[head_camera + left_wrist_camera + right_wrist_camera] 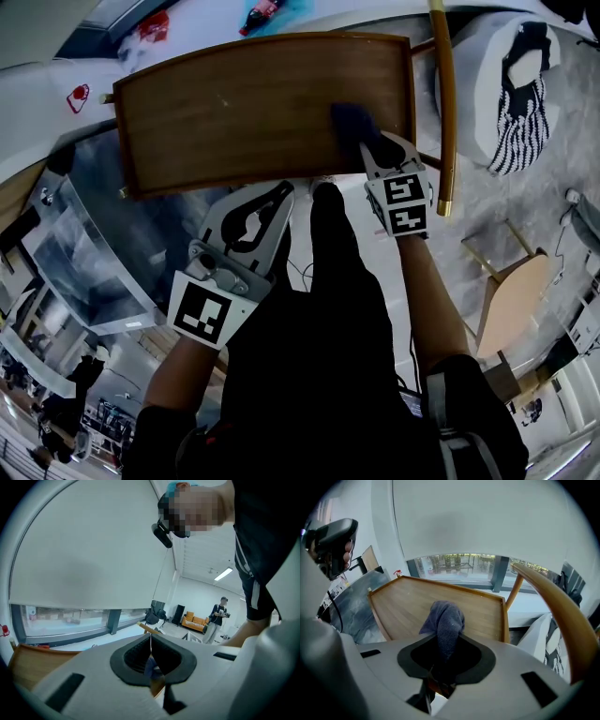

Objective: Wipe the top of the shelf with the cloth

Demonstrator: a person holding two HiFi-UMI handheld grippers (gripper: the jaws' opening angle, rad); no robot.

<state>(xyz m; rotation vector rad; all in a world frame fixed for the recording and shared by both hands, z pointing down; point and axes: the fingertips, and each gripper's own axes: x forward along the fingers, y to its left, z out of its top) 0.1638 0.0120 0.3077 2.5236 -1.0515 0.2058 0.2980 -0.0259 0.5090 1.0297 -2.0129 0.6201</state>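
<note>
1. Gripping the blue-grey cloth point(446, 620), the right gripper point(446, 660) has its jaws clamped on it; the cloth bunches up out of them.
2. Head view only: cloth is at the right end of the wooden shelf top point(234, 103), near the raised rim.
3. Left gripper point(267, 206) is off the shelf, below its front edge.
4. Left gripper view only: jaws pressed together, nothing clamped, aimed up at a window blind point(84, 550); distant person point(219, 616) and orange sofa point(197, 620) behind.
</note>
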